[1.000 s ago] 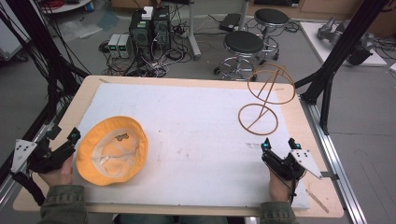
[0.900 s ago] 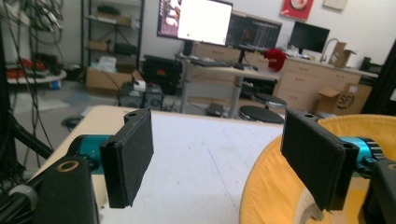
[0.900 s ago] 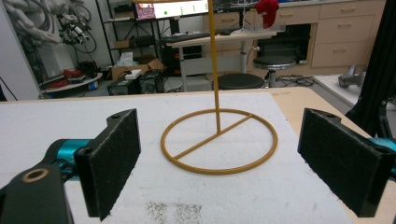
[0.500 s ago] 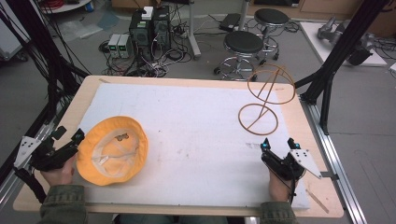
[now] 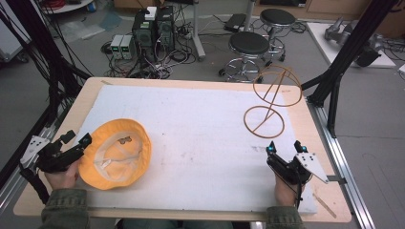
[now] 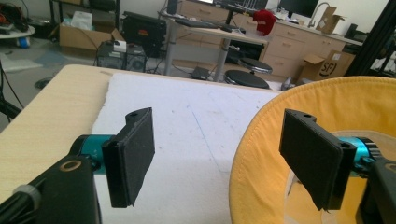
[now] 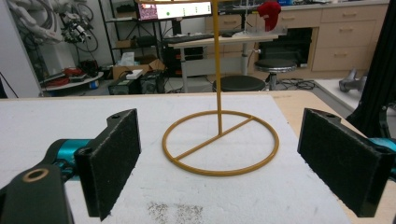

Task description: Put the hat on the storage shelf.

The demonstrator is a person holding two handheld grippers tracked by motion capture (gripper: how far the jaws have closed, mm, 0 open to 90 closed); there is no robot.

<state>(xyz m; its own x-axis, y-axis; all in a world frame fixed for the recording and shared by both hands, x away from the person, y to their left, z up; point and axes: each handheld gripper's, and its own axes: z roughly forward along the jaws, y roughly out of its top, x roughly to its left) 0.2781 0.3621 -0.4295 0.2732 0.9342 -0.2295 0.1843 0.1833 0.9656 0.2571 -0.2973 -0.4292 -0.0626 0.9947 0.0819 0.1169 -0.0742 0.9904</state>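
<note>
A yellow bucket hat point(image 5: 114, 153) lies upside down at the near left of the white mat point(image 5: 191, 129). My left gripper point(image 5: 76, 140) is open at the hat's left rim, its right jaw over the brim point(image 6: 261, 154) and its left jaw over bare mat. A gold wire stand point(image 5: 264, 121), a ring base with an upright post and a top ring, rises at the far right. My right gripper point(image 5: 285, 146) is open and empty, a short way in front of the stand's base ring point(image 7: 220, 142).
The wooden table point(image 5: 62, 119) borders the mat on all sides. Black frame posts point(image 5: 334, 71) stand at both table sides. Two stools point(image 5: 248, 45) and computer boxes sit on the floor beyond the far edge.
My left gripper has crept right, toward the hat's rim. The right gripper and the stand have stayed put.
</note>
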